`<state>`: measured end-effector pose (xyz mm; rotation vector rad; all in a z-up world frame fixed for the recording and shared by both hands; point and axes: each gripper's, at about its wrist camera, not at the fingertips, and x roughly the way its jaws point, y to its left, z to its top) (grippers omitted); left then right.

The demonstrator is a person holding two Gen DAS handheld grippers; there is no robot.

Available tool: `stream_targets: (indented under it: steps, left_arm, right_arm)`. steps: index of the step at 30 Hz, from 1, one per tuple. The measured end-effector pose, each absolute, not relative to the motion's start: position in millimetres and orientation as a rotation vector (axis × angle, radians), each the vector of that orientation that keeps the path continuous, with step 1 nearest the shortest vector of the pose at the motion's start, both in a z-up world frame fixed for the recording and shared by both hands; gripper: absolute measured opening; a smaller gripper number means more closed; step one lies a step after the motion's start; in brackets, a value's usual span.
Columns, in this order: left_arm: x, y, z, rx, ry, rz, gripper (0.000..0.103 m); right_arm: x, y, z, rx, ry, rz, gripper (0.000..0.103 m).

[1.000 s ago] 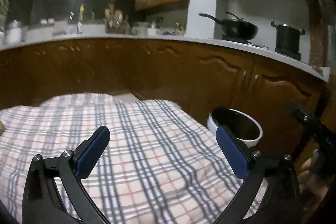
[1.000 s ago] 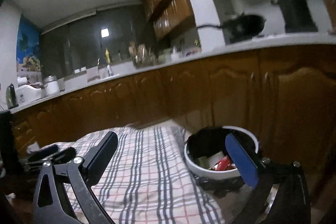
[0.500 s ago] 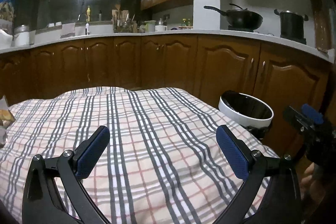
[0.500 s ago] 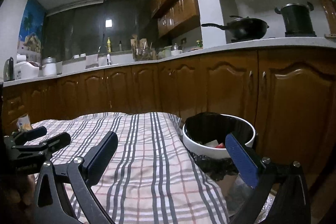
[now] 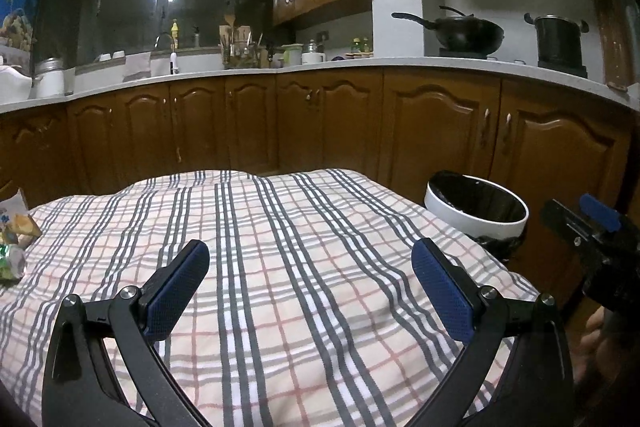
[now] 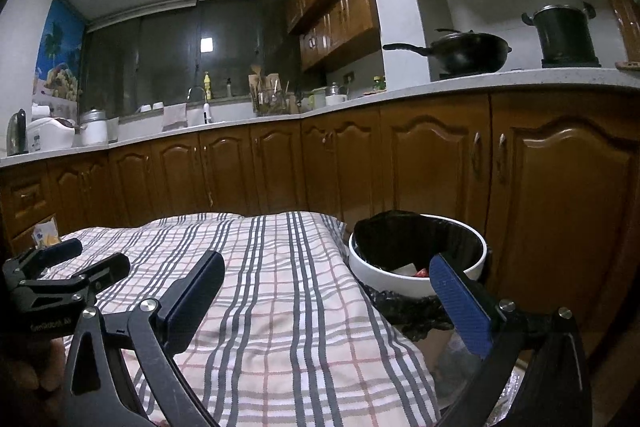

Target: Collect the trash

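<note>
Both the left gripper and right gripper are hanging released, empty; the left should be swinging low toward the wrappers, clenching only once around them

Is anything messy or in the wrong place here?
Yes. Crumpled snack wrappers lie at the left edge of the checked cloth, not in the trash bin on the right. Nothing looks spilled or broken.
</note>
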<state>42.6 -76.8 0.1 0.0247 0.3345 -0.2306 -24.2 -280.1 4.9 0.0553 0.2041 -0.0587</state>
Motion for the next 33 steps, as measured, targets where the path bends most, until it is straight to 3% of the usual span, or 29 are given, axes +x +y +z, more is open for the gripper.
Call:
stream_targets:
  steps: [33]
  left_arm:
    - [33.7, -79.2, 3.6, 0.035, 0.305, -0.201, 0.103]
  right_arm:
    - [-24.6, -274.2, 5.8, 0.065, 0.211, -0.051, 0.103]
